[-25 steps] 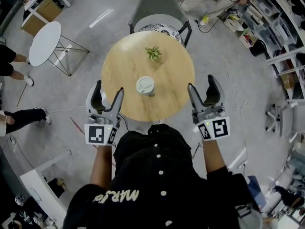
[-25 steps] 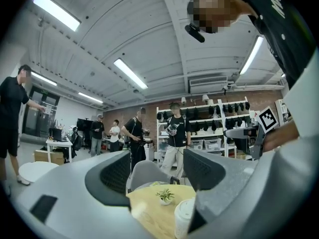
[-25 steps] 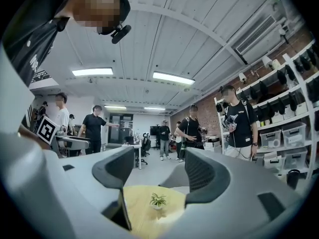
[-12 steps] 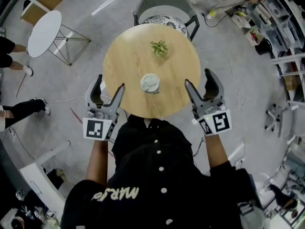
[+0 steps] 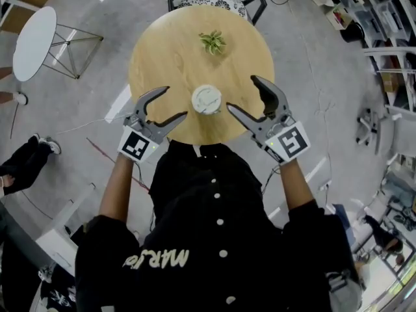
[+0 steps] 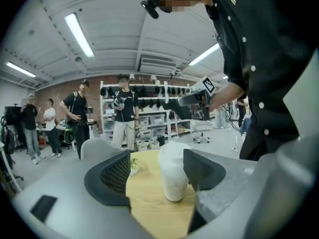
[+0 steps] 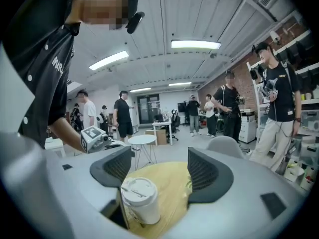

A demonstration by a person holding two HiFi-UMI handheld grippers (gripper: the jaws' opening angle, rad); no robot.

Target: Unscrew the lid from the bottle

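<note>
Both hand-held grippers are released. The left gripper (image 5: 177,101) has its jaws spread wide and grips nothing. The right gripper (image 5: 240,93) has just been opening its jaws further, and nothing sits between its pads. The two point inward from either side over the near edge of the round wooden table (image 5: 169,51).

Beyond the table's far edge stands a grey chair (image 5: 211,0) with a patterned seat. A white round side table (image 5: 32,34) on thin wire legs is well apart on the grey floor at the upper left of the head view.

The bottle (image 6: 172,180) stands upright on the near part of the wooden table, between the two grippers and free of both. In the left gripper view it shows in the gap ahead of the jaws, a pale, translucent, cup-shaped body partly behind one dark ribbed pad. In the right gripper view it stands low, just beside the tip of the jaw at that view's left. Its white lid (image 5: 207,99) is on the bottle.

A small green plant (image 5: 212,42) sits on the far half of the table, well apart from the bottle.
</note>
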